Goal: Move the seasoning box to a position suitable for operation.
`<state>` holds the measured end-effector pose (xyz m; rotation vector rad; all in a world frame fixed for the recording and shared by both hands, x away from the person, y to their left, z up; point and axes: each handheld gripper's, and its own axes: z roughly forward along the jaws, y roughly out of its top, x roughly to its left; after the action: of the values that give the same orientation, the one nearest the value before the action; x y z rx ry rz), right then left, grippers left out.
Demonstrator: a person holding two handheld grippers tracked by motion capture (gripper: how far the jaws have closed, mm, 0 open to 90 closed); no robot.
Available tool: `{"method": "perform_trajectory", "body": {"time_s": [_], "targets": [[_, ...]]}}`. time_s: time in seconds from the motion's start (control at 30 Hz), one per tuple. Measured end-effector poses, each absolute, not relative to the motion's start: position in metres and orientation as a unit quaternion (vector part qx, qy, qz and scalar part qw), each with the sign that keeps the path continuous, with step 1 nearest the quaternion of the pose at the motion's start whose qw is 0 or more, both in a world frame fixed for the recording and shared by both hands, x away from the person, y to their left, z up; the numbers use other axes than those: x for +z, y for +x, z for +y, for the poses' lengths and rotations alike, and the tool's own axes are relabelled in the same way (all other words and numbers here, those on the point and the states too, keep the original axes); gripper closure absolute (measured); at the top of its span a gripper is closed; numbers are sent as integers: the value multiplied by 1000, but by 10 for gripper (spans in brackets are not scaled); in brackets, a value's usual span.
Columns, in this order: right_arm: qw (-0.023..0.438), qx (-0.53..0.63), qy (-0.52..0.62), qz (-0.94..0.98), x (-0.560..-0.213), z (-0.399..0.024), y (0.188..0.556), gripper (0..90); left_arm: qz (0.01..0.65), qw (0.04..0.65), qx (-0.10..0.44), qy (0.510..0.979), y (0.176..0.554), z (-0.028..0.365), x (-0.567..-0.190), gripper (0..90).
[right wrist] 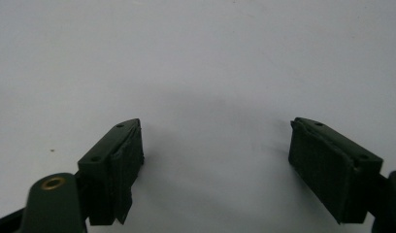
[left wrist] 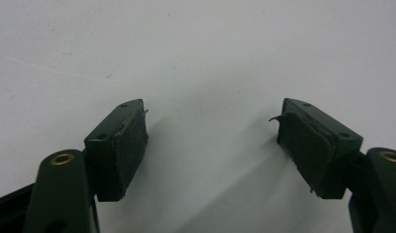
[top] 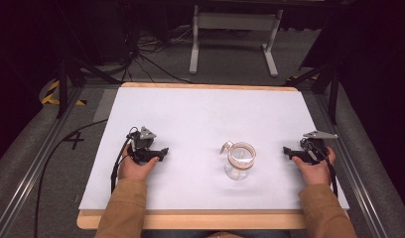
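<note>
1. Glass jug upright on white counter, right of centre, spout toward 10 o'clock.
2. Right tool at jug's 3 o'clock, nearer; left tool at 9 o'clock, farther.
3. Both tools' jaws apart, empty.

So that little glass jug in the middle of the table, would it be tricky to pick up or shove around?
Probably somewhat. The glass jug looks clear and thin-walled, so likely stiff, fragile and light for its size. Its smooth sides may slip between the pads. It stands upright on a broad base on the white table, so a low push should slide it; a push near the rim might tip it.
</note>
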<state>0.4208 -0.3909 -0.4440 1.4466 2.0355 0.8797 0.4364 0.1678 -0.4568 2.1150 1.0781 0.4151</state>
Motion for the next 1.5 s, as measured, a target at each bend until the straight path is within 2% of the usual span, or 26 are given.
{"method": "perform_trajectory", "body": {"time_s": [0.03, 0.07, 0.1, 0.13, 0.2, 0.43, 0.47, 0.5, 0.6, 0.7, 0.87, 1.5], "targets": [[245, 322, 530, 745, -444, -391, 421, 235, 419, 363, 165, 816, 437, 168, -457, 275], [248, 322, 532, 742, -444, -391, 420, 315, 438, 363, 164, 806, 437, 168, -456, 298], [251, 329, 531, 740, -442, -392, 418, 538, 449, 361, 151, 803, 439, 169, -453, 348], [241, 329, 529, 744, -439, -392, 416, 649, 450, 358, 140, 806, 441, 170, -450, 370], [233, 336, 514, 754, -433, -387, 413, 710, 448, 364, 131, 806, 442, 170, -444, 407], [187, 375, 454, 786, -409, -362, 405, 841, 409, 338, 138, 837, 431, 160, -409, 444], [187, 375, 454, 786, -409, -362, 405, 841, 409, 338, 138, 837, 431, 160, -409, 443], [177, 380, 433, 798, -403, -354, 403, 856, 403, 327, 113, 847, 431, 159, -404, 432], [162, 391, 384, 821, -394, -339, 401, 841, 392, 291, 116, 865, 427, 158, -395, 420], [150, 394, 353, 835, -388, -323, 400, 899, 387, 307, 114, 862, 421, 160, -381, 420], [136, 383, 329, 852, -390, -303, 402, 900, 390, 335, 113, 850, 412, 160, -366, 406], [103, 356, 306, 877, -415, -274, 399, 900, 389, 335, 113, 851, 409, 159, -358, 406]]}}
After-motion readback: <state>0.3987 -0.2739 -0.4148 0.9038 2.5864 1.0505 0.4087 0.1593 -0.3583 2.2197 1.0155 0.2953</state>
